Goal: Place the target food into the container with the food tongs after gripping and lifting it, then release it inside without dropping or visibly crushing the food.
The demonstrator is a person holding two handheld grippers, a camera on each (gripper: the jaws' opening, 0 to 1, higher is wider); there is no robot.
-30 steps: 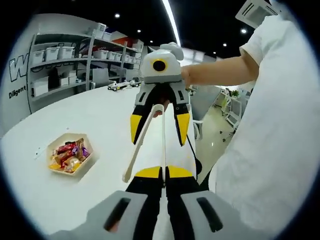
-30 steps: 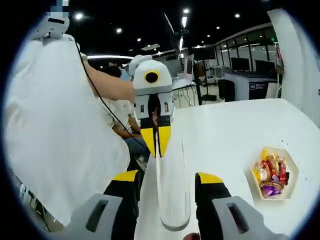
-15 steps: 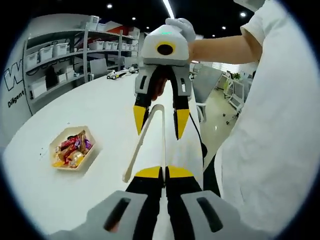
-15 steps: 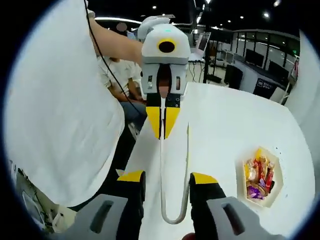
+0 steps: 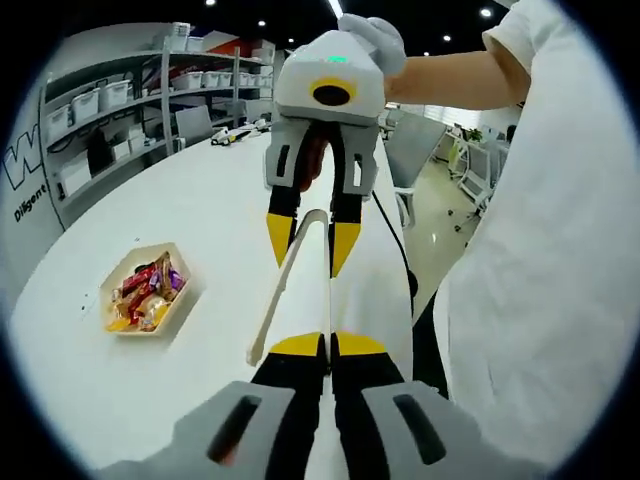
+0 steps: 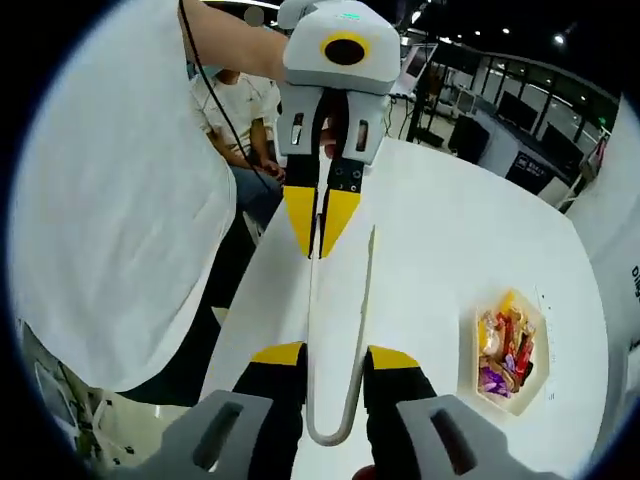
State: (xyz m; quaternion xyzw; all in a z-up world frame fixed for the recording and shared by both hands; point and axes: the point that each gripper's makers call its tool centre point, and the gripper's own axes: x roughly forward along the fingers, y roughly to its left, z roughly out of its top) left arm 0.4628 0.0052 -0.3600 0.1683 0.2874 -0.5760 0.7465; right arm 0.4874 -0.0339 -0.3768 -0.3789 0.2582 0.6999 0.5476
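While the white food tongs (image 5: 300, 275) stretch between the two grippers above the white table (image 5: 150, 210), the left gripper (image 5: 328, 345), rising from the bottom of the left gripper view, has its yellow-tipped jaws pressed together on one tong arm's end. In that view the right gripper (image 5: 308, 243) comes down from the top centre, a gloved hand (image 5: 375, 35) on its back, its yellow tips standing to either side of the tongs' looped end with small gaps showing, so they are parted and I cannot tell whether they touch it. In the right gripper view the right gripper (image 6: 333, 352) sits at bottom centre, its jaws flanking the looped end of the tongs (image 6: 335, 330) closely; contact is unclear. The left gripper (image 6: 320, 222) hangs from the top centre there, tips closed on the tongs' far end. A hexagonal tray (image 5: 148, 296) of wrapped candies (image 5: 142, 297) lies on the table at the left of the left gripper view, well apart from the tongs; the same tray (image 6: 510, 350) sits at the lower right of the right gripper view. A person's white shirt (image 5: 545, 300) covers the right of the left gripper view. Shelves (image 5: 120, 100) with bins stand at upper left.
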